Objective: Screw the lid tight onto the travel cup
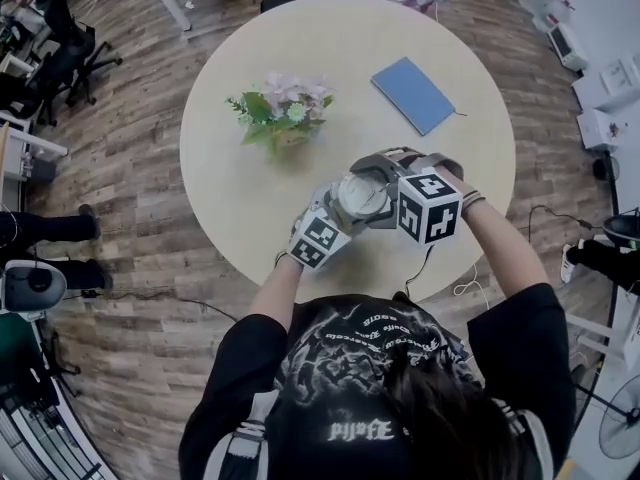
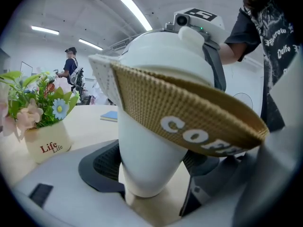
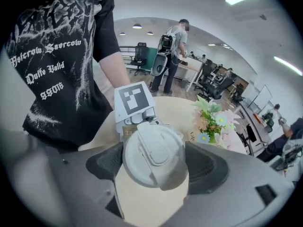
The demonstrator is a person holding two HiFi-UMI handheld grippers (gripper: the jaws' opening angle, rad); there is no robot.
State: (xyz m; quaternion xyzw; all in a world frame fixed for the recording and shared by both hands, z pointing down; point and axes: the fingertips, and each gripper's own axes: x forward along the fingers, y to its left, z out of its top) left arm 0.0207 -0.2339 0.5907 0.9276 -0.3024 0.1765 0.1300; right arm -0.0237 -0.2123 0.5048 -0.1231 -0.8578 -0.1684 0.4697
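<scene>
left gripper (image 2: 151, 167) grips the cup (image 2: 150, 141) low on its body; right gripper (image 3: 155, 165) closes on the lid (image 3: 150, 155), seemingly touching both sides.

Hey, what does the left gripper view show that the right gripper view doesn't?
Only the left gripper view: the travel cup from the side, white body and brown sleeve, gripped by the left claw, plus the blue notebook. Only the right gripper view: the lid from above, held in the right claw, and the left gripper's marker cube. Both: the flower pot, the round table and the person's black shirt.
</scene>
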